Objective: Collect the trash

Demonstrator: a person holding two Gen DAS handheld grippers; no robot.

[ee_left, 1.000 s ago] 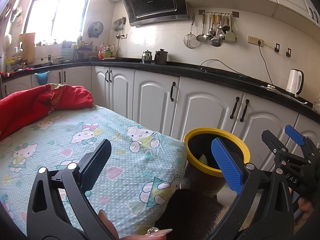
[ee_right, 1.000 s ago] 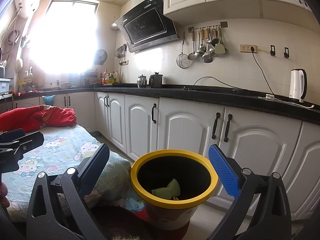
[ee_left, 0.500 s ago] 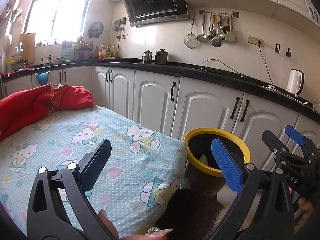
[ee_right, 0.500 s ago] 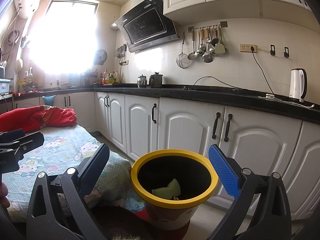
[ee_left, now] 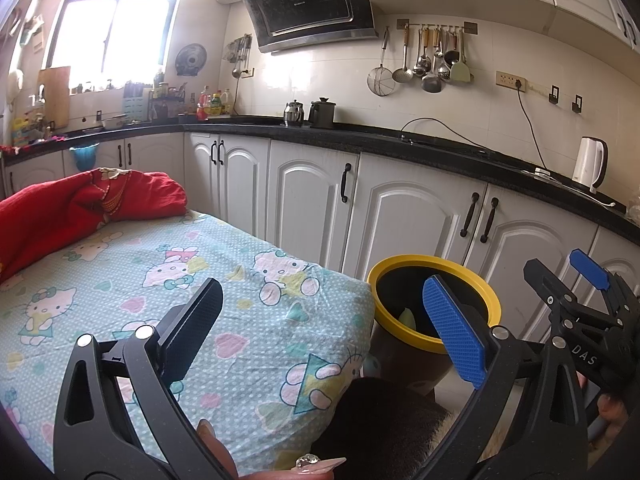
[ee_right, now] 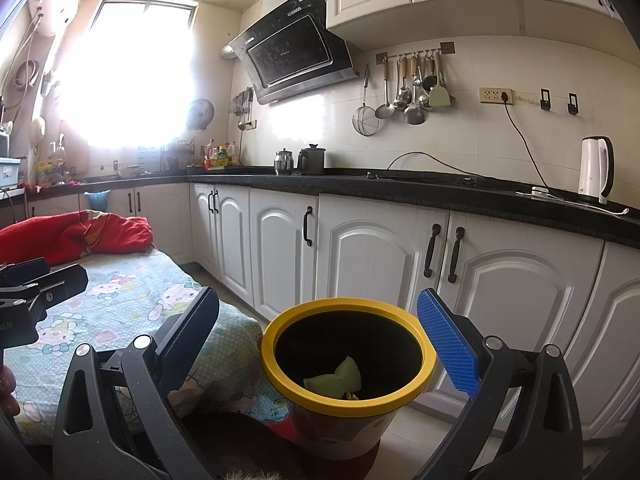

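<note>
Directly below right gripper (ee_right: 318, 340): bin (ee_right: 348, 402), trash (ee_right: 334, 380) inside

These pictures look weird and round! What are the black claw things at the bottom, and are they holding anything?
The claws are grippers, big pinchers that a person holds, one in each hand. Each has a small camera looking forward along its two fingers, which bends the picture round.

One picture comes from the left gripper. It hangs over a table covered with a cartoon cat cloth; a red blanket lies at the cloth's far end. The other gripper shows at its right edge.

The other picture comes from the right gripper. It hangs above a bin with a yellow rim, standing on the floor next to the table. Pale green trash lies inside.

Both grippers are open and empty. I see no trash on the cloth.
</note>
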